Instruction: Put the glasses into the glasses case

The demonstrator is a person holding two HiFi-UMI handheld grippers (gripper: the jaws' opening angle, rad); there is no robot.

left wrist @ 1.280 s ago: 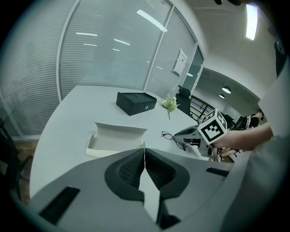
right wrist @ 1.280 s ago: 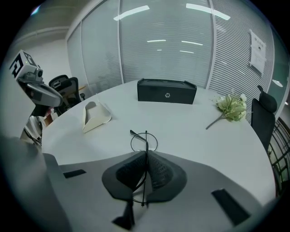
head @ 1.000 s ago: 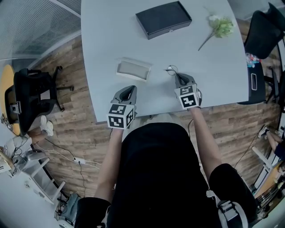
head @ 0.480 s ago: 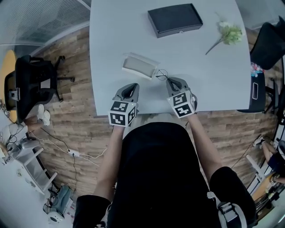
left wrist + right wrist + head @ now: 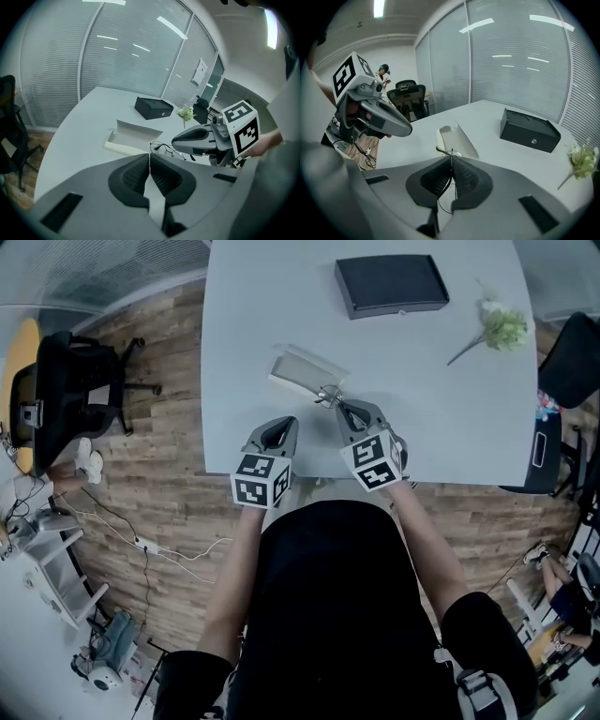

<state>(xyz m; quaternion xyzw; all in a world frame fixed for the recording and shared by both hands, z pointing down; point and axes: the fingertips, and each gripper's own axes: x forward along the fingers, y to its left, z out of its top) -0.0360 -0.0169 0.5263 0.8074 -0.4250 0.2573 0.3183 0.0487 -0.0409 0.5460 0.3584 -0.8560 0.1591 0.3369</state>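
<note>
Thin wire-framed glasses (image 5: 328, 396) hang from my right gripper (image 5: 343, 409), which is shut on them just above the table, beside the near right end of the case. The open white glasses case (image 5: 303, 371) lies on the table with its lid raised; the left gripper view shows the case (image 5: 131, 136) and the glasses (image 5: 164, 149), the right gripper view the case (image 5: 457, 137) and a glasses arm (image 5: 444, 151) pinched between the jaws. My left gripper (image 5: 278, 427) is shut on nothing at the table's near edge, left of the right one.
A black box (image 5: 391, 284) sits at the far side of the white table (image 5: 450, 409), with a small flower sprig (image 5: 499, 326) to its right. A black office chair (image 5: 61, 395) stands on the wooden floor to the left. Another dark chair (image 5: 572, 362) is at the right edge.
My right gripper has carried the glasses leftward and a little up, from a spot right of the case to its near right end. The left gripper has hardly moved.
</note>
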